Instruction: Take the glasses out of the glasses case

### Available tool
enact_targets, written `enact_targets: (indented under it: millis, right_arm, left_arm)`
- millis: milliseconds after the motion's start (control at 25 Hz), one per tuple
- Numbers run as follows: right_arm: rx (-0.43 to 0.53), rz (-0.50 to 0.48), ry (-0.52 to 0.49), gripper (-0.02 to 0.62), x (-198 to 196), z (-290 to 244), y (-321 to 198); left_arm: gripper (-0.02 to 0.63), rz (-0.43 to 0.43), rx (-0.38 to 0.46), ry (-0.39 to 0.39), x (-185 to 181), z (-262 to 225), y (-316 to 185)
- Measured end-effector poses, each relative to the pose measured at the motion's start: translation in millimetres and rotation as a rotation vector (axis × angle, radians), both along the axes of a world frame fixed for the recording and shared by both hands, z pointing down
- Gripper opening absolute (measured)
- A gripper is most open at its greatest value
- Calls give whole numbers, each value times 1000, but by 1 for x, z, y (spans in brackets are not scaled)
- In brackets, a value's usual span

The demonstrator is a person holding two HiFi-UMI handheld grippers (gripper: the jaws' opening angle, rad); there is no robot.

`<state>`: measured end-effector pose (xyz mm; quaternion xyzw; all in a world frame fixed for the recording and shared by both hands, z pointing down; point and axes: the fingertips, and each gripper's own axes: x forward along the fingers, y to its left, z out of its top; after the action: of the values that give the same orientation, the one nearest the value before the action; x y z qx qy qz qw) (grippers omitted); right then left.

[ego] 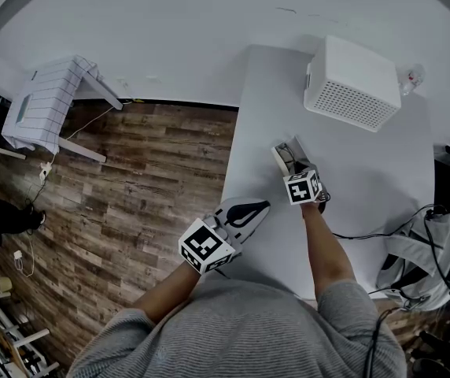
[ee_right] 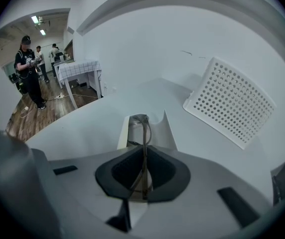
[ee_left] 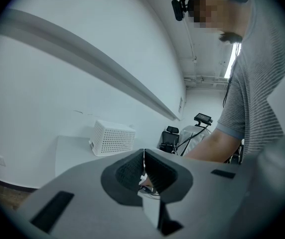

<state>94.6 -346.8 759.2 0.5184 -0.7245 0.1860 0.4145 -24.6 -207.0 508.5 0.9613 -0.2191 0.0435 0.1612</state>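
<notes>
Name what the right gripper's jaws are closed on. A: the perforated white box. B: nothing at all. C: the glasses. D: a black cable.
C: in the right gripper view, the right gripper pinches the thin frame of the glasses, which reach into the open glasses case.

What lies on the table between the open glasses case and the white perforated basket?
Nothing: only bare white tabletop separates the glasses case and the basket. The right gripper view shows it plainly, and the head view agrees.
</notes>
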Motion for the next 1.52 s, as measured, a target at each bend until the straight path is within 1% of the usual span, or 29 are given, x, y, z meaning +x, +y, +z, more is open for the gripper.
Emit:
enact_targets:
  millis: [320,880,1320,1520]
  right_arm:
    - [64,7,-15,32,1,-19,1]
    - [159,-22,-18,32,-6,-55,-3]
    - [323,-25,-126,32,-19,-122,1]
    - [352,-26,-149,32,-24,-139,5]
  left_arm:
    - [14,8,1,-2,3,0,3]
    - [14,12,15,3,3,-5,6]
    - [14,15,30,15,5,-11,9]
    - [14,17,38,21,6,-14,10]
